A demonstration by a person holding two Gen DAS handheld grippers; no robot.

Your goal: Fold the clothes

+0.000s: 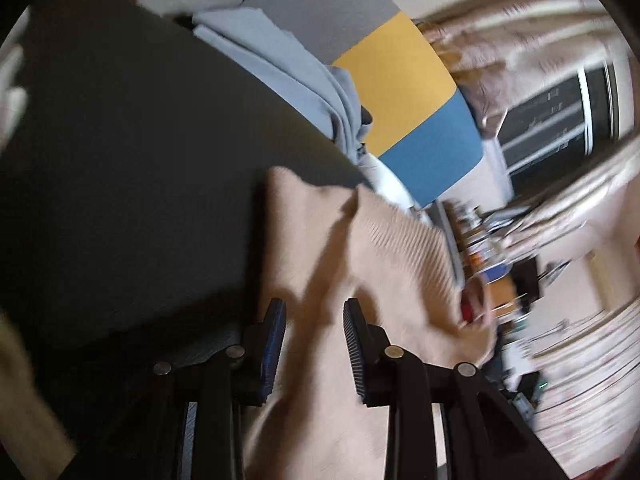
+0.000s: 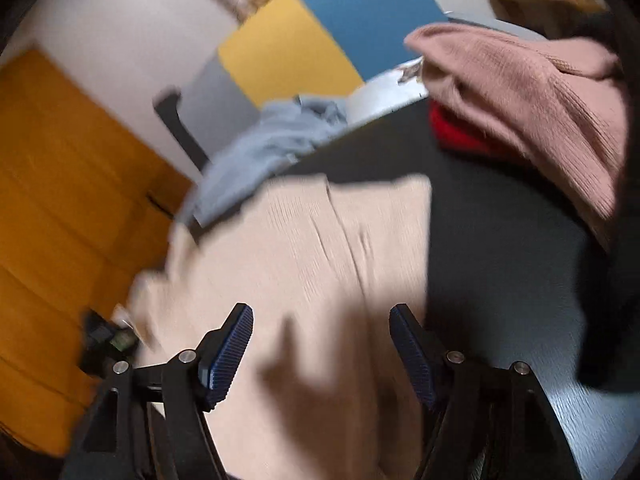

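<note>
A beige ribbed garment (image 1: 360, 248) lies on a dark table (image 1: 120, 140), reaching its right edge in the left wrist view. My left gripper (image 1: 315, 304) hovers over it with its blue pads apart; the cloth shows through the gap and neither pad presses on it. In the right wrist view the same beige garment (image 2: 312, 240) lies spread and flat, blurred. My right gripper (image 2: 322, 308) stands wide open above it, nothing held. The shadows of the fingers fall on the cloth.
A grey-blue garment (image 1: 288, 68) is heaped at the table's far edge (image 2: 264, 144). A pink knit garment (image 2: 520, 92) lies over something red (image 2: 452, 132) at the right. Behind stands a grey, yellow and blue panel (image 2: 288, 56). Orange surface (image 2: 60, 200) lies left of the table.
</note>
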